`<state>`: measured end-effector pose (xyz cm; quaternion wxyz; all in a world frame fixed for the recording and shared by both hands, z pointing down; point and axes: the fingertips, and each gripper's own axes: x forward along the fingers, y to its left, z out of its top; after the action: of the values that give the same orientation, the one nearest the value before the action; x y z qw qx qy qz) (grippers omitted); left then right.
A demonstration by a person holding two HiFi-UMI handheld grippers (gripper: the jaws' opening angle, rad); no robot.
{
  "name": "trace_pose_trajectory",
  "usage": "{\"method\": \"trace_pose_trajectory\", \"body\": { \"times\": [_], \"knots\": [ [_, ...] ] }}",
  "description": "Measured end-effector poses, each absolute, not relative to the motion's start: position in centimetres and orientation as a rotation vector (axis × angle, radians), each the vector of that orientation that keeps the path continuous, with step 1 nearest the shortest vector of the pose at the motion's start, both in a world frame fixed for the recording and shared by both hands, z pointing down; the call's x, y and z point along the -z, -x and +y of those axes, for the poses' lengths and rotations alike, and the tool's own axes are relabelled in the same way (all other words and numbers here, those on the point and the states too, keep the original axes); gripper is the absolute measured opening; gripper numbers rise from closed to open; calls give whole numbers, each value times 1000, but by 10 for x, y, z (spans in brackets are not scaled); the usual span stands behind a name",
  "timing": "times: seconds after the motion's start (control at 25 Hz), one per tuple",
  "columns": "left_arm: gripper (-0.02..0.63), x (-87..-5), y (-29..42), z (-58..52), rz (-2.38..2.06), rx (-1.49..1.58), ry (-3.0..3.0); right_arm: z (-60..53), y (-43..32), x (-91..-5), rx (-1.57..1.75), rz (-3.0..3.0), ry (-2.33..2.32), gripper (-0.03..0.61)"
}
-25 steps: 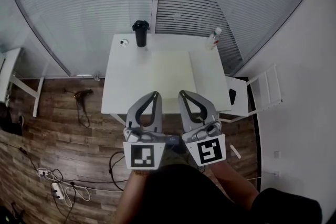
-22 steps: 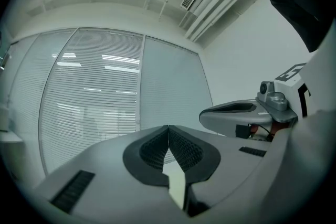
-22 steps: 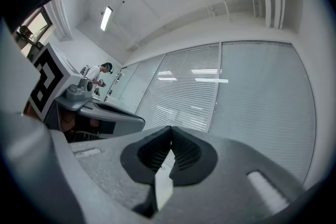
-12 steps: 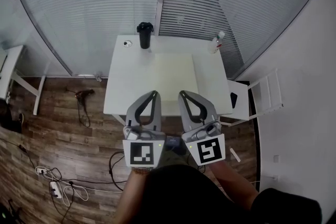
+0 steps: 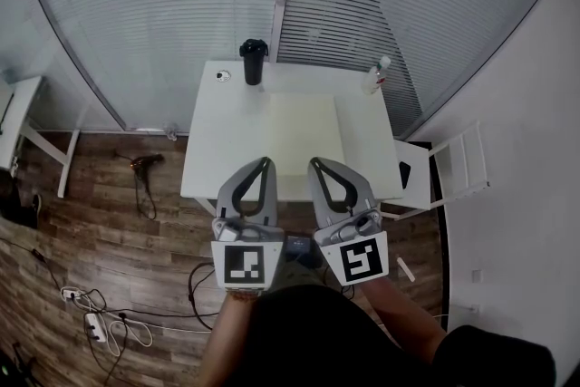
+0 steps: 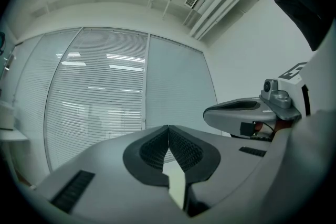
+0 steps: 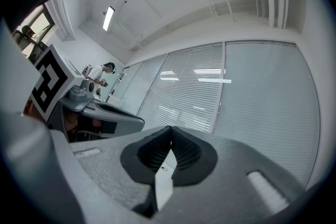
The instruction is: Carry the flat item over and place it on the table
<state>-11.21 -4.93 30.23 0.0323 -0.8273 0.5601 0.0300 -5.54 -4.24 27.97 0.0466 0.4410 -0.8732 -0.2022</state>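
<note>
Nothing moved in the last second: left gripper (image 5: pixel 268 161) and right gripper (image 5: pixel 314 161) stay clamped shut and empty at the near edge of the table (image 5: pixel 225 140), with the flat sheet (image 5: pixel 301 127) already on it, so the placement looks done.

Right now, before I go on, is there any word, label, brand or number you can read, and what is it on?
No readable words or numbers anywhere.
Left marker cube on the left gripper: a black and white square pattern, no letters.
Right marker cube on the right gripper: the same kind of pattern.
Bottle on the table: any label is too small to read.
Black tumbler: no print visible.
</note>
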Motion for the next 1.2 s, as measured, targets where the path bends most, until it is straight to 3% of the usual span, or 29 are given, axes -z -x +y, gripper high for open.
{"method": "trace_pose_trajectory", "body": {
  "times": [1.2],
  "knots": [
    [5,-310,116,-54,1718,-54,2559,-47,53,-287,613,-2626,-1343,-3]
  ]
}}
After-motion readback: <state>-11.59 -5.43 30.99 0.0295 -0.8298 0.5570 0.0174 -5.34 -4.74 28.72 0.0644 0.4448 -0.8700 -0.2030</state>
